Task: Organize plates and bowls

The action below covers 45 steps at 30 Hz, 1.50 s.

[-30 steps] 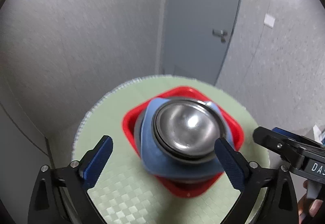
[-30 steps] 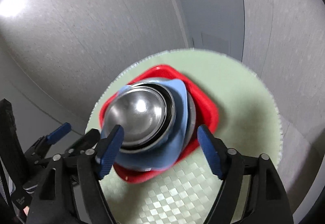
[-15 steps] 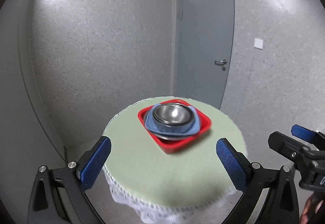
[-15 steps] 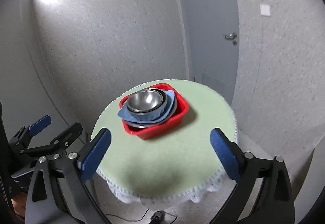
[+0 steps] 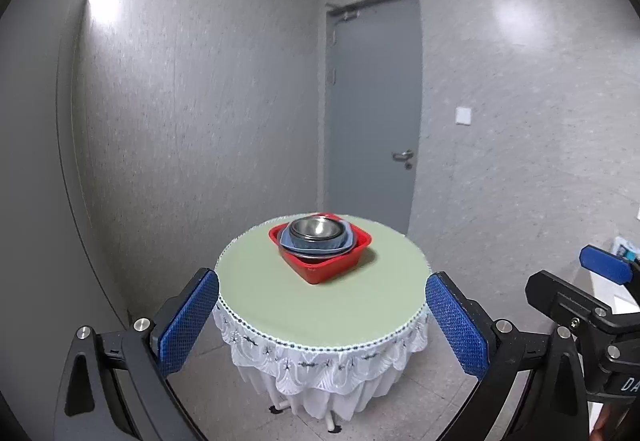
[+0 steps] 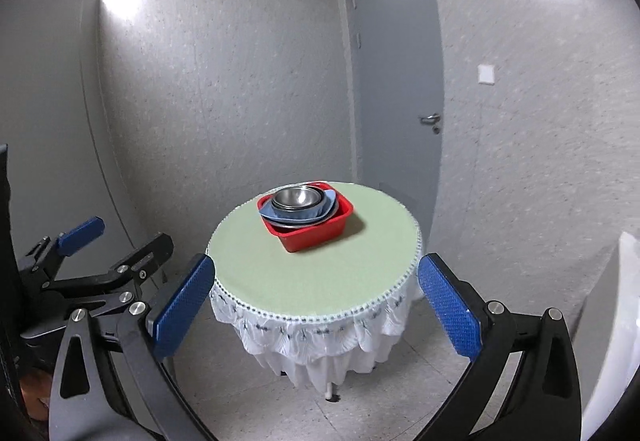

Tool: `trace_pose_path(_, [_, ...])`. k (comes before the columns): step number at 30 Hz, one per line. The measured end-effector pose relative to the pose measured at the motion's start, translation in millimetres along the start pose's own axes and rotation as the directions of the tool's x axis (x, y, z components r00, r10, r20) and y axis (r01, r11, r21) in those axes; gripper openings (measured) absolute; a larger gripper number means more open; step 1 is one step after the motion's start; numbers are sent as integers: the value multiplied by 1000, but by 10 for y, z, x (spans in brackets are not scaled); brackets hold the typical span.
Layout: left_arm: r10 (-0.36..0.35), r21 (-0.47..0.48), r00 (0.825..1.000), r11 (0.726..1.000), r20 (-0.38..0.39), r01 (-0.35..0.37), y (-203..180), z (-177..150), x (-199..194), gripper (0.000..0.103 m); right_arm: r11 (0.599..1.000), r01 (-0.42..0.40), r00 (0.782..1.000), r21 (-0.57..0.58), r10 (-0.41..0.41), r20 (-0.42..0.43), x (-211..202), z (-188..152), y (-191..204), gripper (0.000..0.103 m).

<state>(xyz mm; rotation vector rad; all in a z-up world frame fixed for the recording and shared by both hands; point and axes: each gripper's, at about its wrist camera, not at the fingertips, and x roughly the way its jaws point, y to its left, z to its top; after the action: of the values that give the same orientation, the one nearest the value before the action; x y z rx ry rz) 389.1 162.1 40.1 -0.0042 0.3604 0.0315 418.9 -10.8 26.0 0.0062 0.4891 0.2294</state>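
Both claws are held back from the round counter (image 5: pixel 320 305), well apart from it, and both stand wide open with nothing between the fingers. The left claw (image 5: pixel 322 325) has blue pads (image 5: pixel 188 321) with a dotted, rubber-like texture on black arms; the right claw (image 6: pixel 316 307) is made the same way.

Near the far edge of the counter sits a red plastic tub (image 5: pixel 328 269), square with rounded corners. Inside it lies a pale blue plate (image 5: pixel 316 245) with a wavy rim, and on this a shiny steel bowl (image 5: pixel 318 228), nested in other metal pieces. How many pieces lie under it I cannot tell, the tub wall hides them.

The counter top is pale green and matte, with a white lace skirt (image 6: pixel 312 345) hanging around the edge. Behind is a grey door (image 6: pixel 400 81).
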Motion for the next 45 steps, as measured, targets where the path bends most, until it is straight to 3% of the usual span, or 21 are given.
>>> trace_pose_path(6, [-30,59,1000,998,-5,30,77,-502,-896,102,997,72,997,29,-73,22,-764,-461,317,103])
trace_pose_path(13, [-67,72,998,995,-10,68,153,-842,-1762,102,990,132,991,54,-134,28,-1431,-904,531,103])
trace_pose_path(19, [-77,84,997,994,-1,77,102,-1008,-2174,102,984,172,984,51,-174,44,-1752,-1168,526,103])
trace_pose_path(30, [-64,46,998,997,27,63,-246,-1470,-2295,102,985,169,983,16,-170,71,-1983,-1590,275,103])
trace_pose_path(45, [-39,52,998,998,55,37,-677,-1478,-2240,102,989,145,985,10,-146,94,-2176,-1699,-80,103])
